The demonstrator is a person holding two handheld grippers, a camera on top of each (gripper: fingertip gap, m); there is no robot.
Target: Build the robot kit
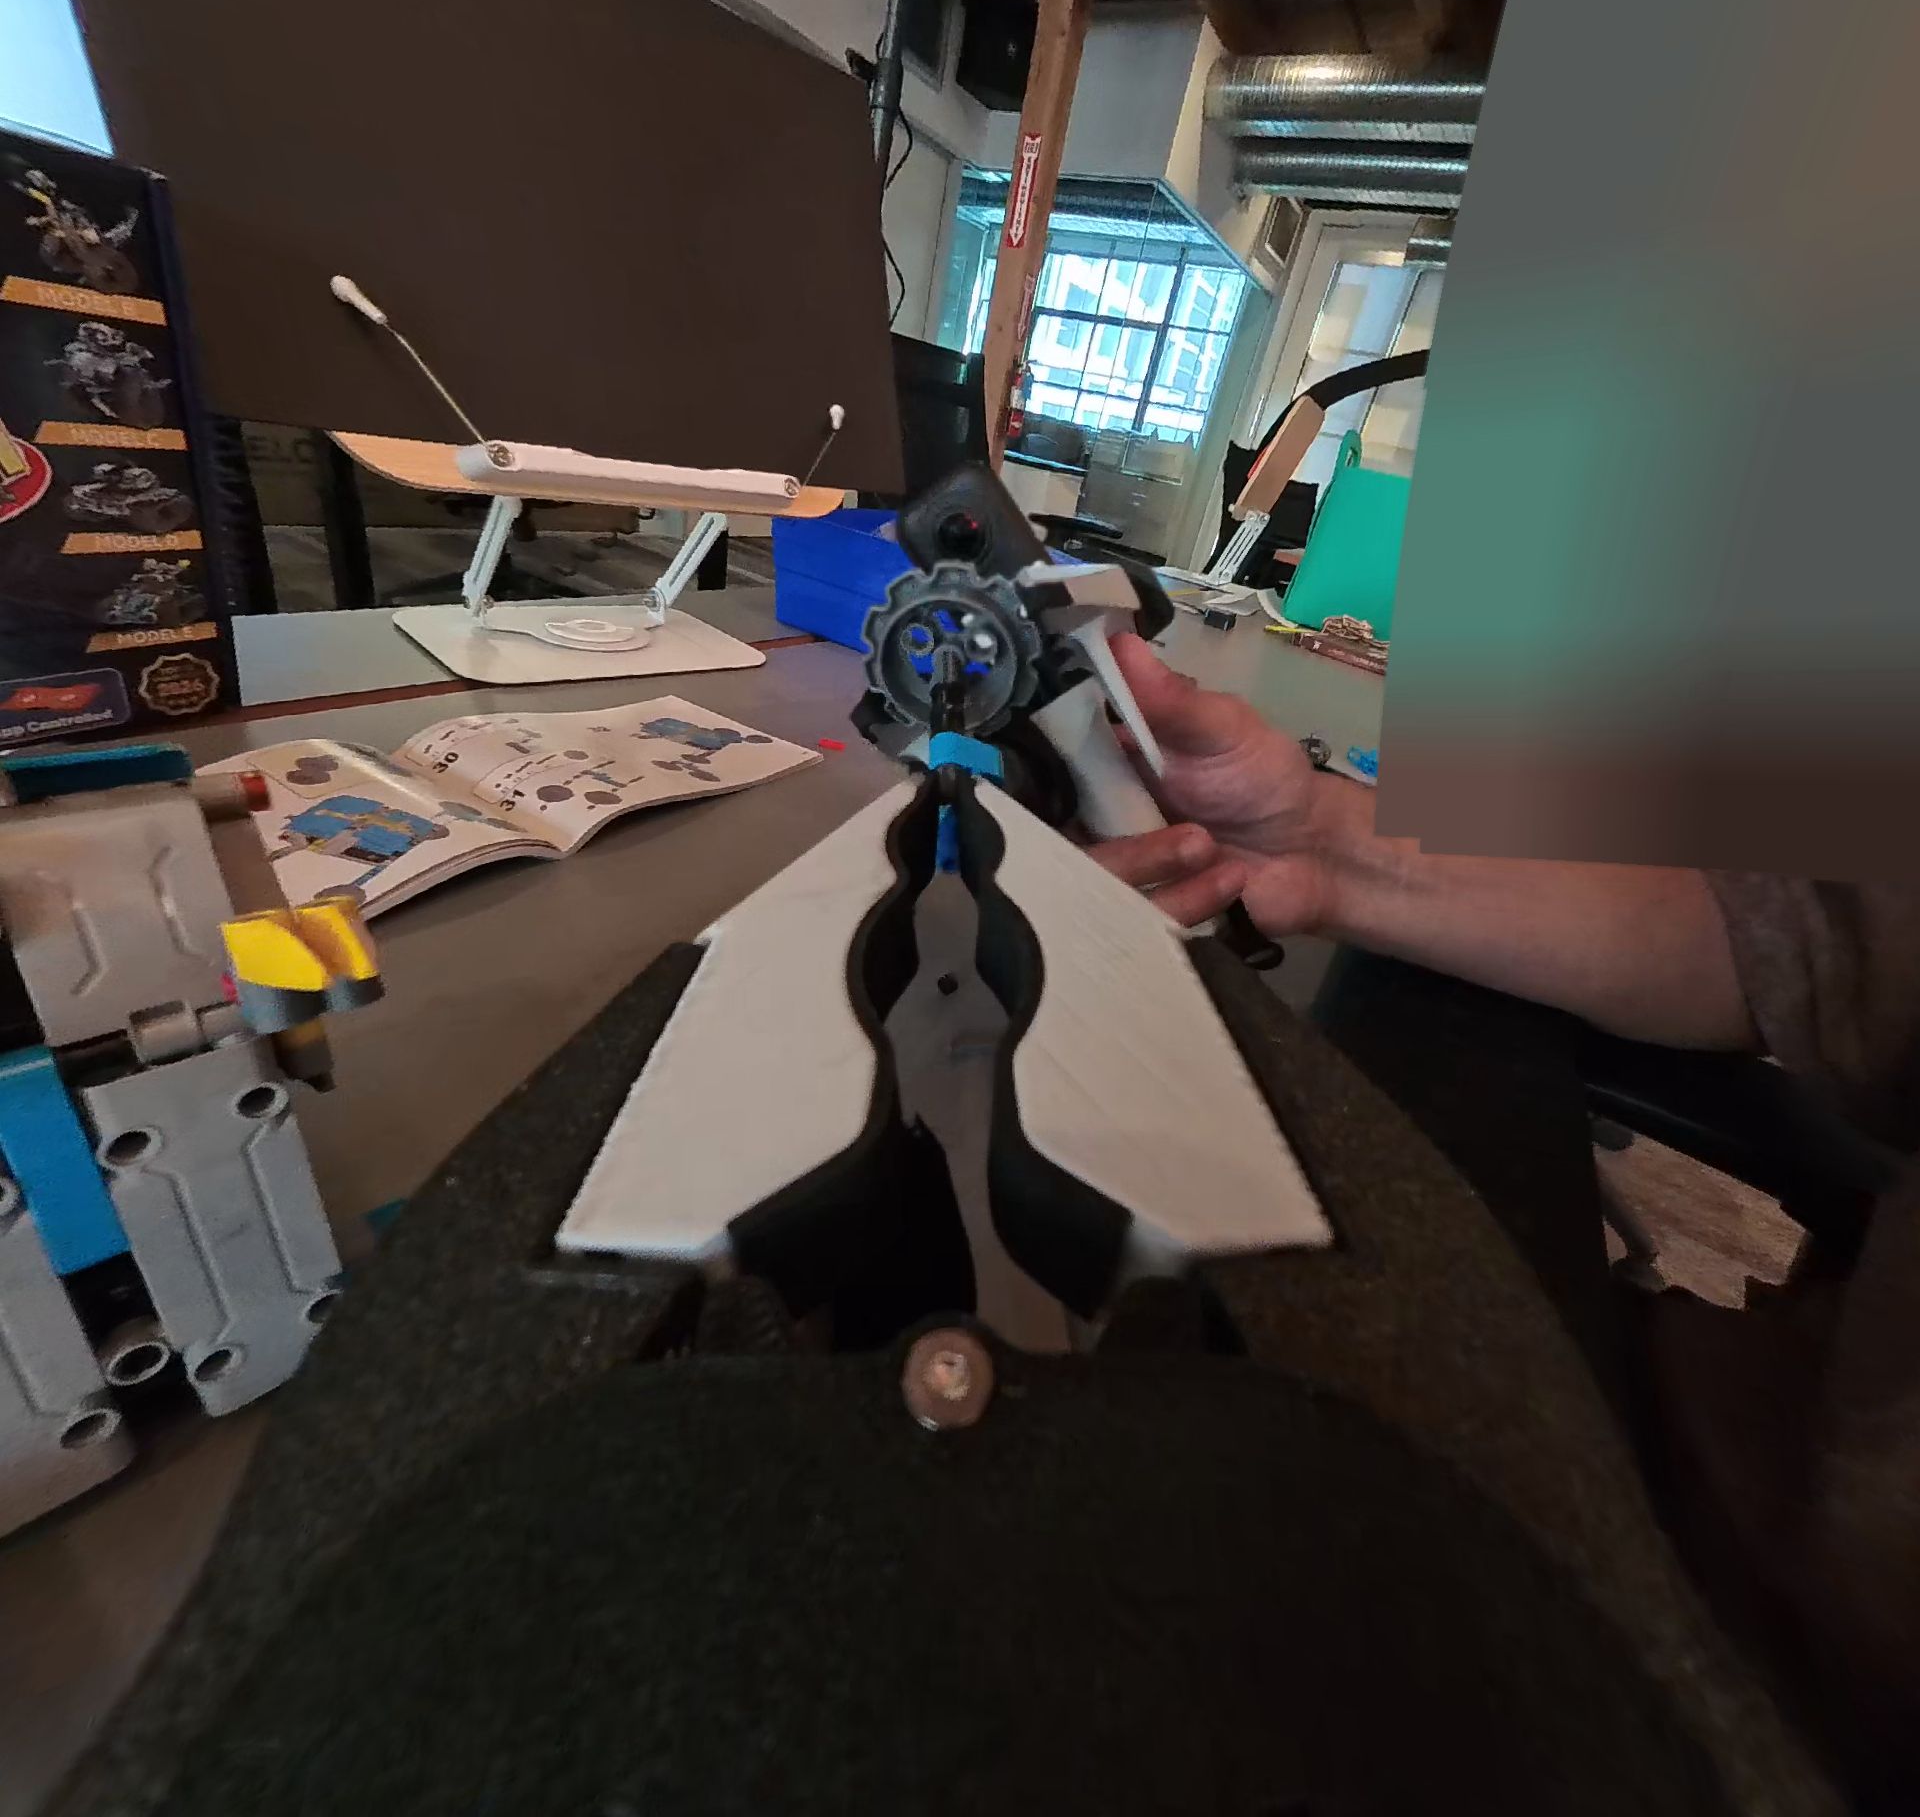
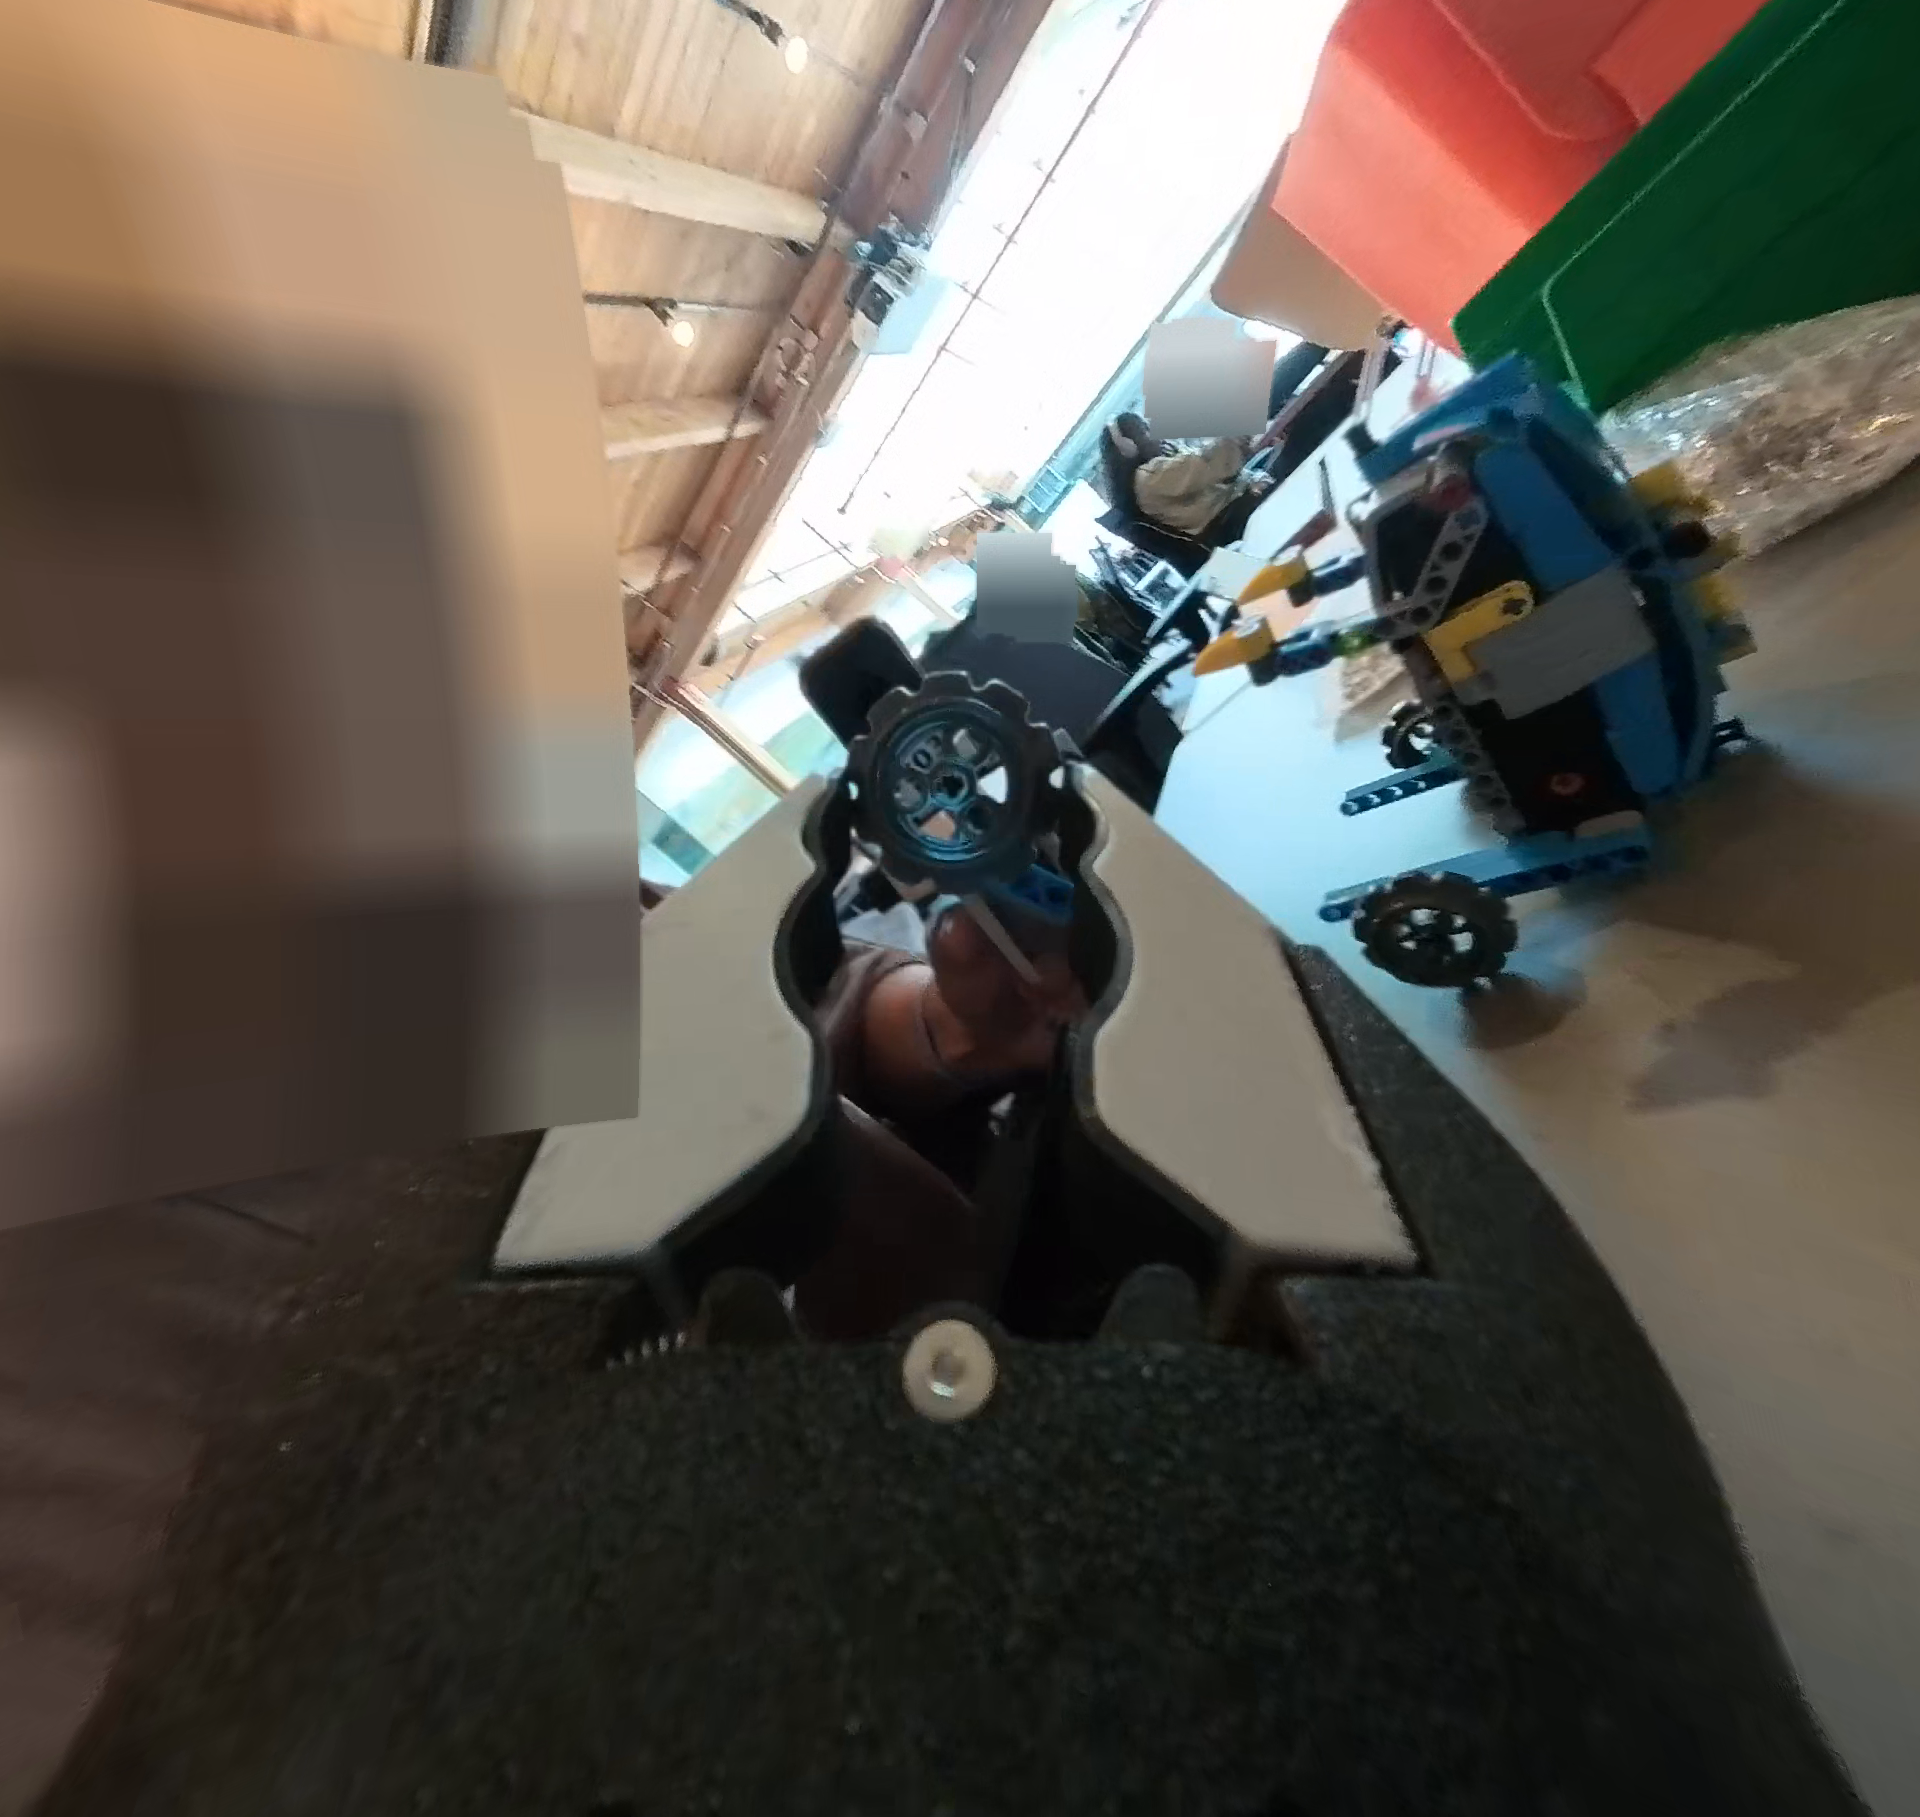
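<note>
In the left wrist view my left gripper (image 1: 951, 785) is shut on a thin black axle with a blue connector (image 1: 962, 757), held above the grey table (image 1: 582, 957). A dark toothed wheel (image 1: 951, 645) sits at the axle's far end. The right gripper (image 1: 1081, 624), held by a hand (image 1: 1226, 791), faces me and grips that wheel. In the right wrist view my right gripper (image 2: 954, 793) is shut on the toothed wheel (image 2: 951, 780) at its rim. The blue connector (image 2: 1039, 892) shows just behind the wheel.
An open instruction booklet (image 1: 499, 791), a white laptop stand (image 1: 582, 562), a printed box (image 1: 94, 458) and a blue bin (image 1: 831, 572) lie beyond. A partly built grey and blue model (image 1: 135, 1092) stands close at left. The right wrist view shows a blue wheeled model (image 2: 1538, 645) and red (image 2: 1507, 105) and green (image 2: 1714, 209) bins. The grippers are tip to tip, or close to it.
</note>
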